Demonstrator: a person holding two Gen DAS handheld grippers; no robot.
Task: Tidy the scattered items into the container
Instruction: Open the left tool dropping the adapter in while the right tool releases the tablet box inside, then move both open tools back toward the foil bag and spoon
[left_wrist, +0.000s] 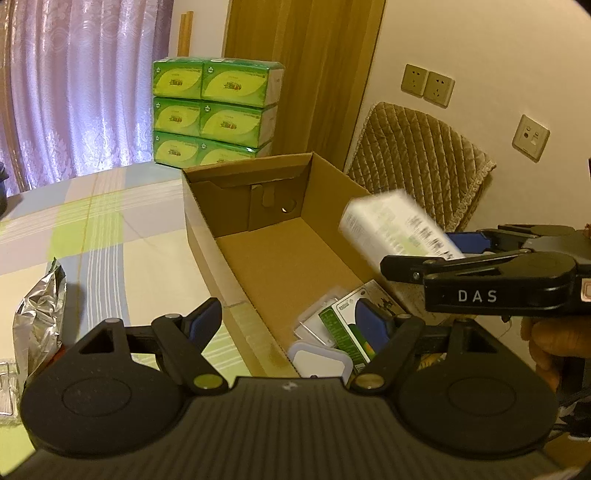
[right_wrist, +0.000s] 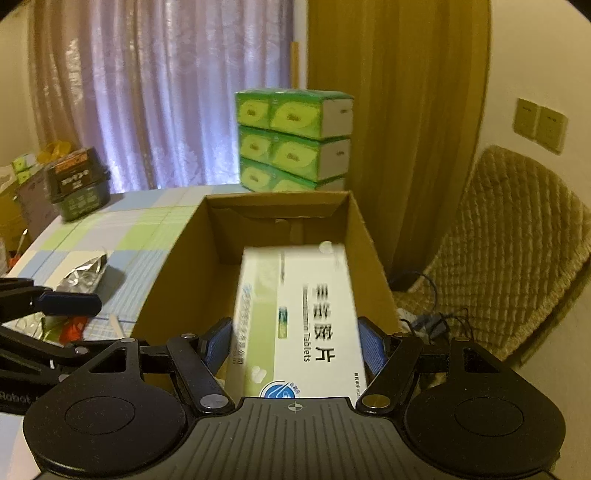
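Table (left_wrist: 110, 229): we work on a flat checked cloth of green, blue and cream squares, on which the cardboard box (left_wrist: 207, 236) stands.
Cardboard box: open-topped, matt brown corrugated board with a tucked end flap; a few small flat packets (left_wrist: 343, 325) already lie at its near end.
Tablet carton (right_wrist: 306, 317): a long, smooth white-and-green pack, which our right gripper (right_wrist: 295, 345) clamps by its long sides, over the box's open top and pointing toward the far wall.
Foil pouch (left_wrist: 37, 325): crinkled silver, still on the cloth to the left of the box.
Left gripper (left_wrist: 295, 325): spread wide and empty, above the box's near-left wall.
Risk: we judge that glossy card between small blue pads (right_wrist: 218, 345) could slip or swing, or its front corner catch the box rim, should we lower it askew.
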